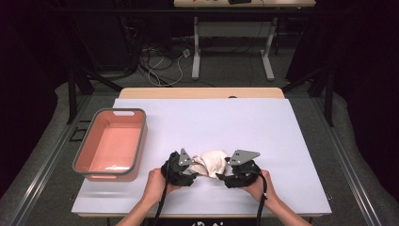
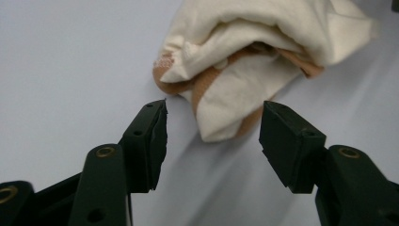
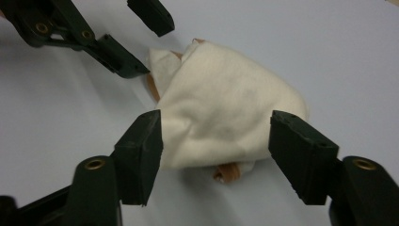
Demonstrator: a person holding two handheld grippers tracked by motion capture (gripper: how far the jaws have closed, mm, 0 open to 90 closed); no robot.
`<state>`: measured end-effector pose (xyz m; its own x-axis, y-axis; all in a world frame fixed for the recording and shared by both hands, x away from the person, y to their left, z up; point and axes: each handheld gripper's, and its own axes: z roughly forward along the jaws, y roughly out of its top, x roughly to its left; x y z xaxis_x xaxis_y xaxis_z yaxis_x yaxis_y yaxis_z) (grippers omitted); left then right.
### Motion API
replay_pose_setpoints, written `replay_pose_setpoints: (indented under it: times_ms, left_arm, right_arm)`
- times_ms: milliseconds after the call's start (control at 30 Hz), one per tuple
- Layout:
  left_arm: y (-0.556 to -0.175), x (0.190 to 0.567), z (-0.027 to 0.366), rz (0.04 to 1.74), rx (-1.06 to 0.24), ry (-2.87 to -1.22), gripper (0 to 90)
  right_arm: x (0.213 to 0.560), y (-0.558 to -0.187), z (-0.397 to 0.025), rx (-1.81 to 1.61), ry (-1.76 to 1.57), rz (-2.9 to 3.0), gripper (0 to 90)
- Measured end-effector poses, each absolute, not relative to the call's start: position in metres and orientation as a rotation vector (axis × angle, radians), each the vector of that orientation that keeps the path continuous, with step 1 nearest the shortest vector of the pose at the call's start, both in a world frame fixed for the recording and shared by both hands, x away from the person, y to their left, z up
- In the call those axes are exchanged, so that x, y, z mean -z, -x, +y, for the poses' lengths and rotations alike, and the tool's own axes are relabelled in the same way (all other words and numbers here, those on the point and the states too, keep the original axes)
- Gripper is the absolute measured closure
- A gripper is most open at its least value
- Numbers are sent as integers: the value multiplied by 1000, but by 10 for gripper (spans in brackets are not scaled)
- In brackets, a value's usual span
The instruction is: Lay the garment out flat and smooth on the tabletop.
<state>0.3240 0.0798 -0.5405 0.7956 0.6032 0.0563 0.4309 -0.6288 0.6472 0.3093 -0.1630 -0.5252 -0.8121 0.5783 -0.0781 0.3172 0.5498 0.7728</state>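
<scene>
A crumpled cream cloth with tan-orange patches lies bunched on the white table sheet near its front edge. My left gripper stands at its left end, jaws open; in the left gripper view the cloth lies just beyond the gripper, one corner reaching between the jaws. My right gripper is at the cloth's right end, open too. In the right gripper view the cloth sits between the spread jaws of that gripper, and the left gripper shows behind it.
A salmon-pink bin with a grey rim stands at the sheet's left edge, a little white at its near end. Another table's legs and cables on the floor lie beyond the far edge.
</scene>
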Motion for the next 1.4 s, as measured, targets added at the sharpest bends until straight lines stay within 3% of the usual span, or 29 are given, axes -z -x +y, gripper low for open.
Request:
replay_pose_setpoints:
  times_ms: [167, 300, 400, 433, 500, 600, 733, 1167, 1233, 1267, 1400]
  left_arm:
    - [-329, 547, 75, 759, -283, -2345, 409]
    - [-329, 550, 72, 751, -278, -2339, 573]
    - [-329, 553, 71, 744, -245, -2324, 694]
    - [-328, 554, 71, 736, -235, -2321, 694]
    - [-326, 554, 70, 727, -233, -2318, 789]
    - [-325, 554, 70, 728, -228, -2309, 826]
    - [-322, 552, 71, 710, -242, -2310, 832]
    - [-309, 544, 75, 664, -206, -2317, 853]
    - [-309, 547, 75, 674, -209, -2326, 843]
    - [-309, 547, 75, 674, -209, -2326, 835]
    - [-308, 547, 75, 670, -231, -2339, 749]
  right_arm:
    - [522, -318, -146, -1146, -751, 2463, 421]
    - [522, -324, -131, -1128, -739, 2482, 469]
    - [527, -328, -125, -1070, -762, 2499, 580]
    - [527, -328, -125, -1070, -762, 2499, 580]
    - [532, -330, -127, -1080, -783, 2499, 719]
    - [531, -331, -132, -1086, -790, 2489, 805]
    - [529, -330, -135, -1082, -791, 2481, 823]
    - [522, -333, -149, -1122, -798, 2421, 806]
    - [526, -334, -146, -1103, -794, 2458, 709]
    - [526, -334, -146, -1103, -794, 2458, 709]
    - [525, -333, -153, -1086, -832, 2483, 457]
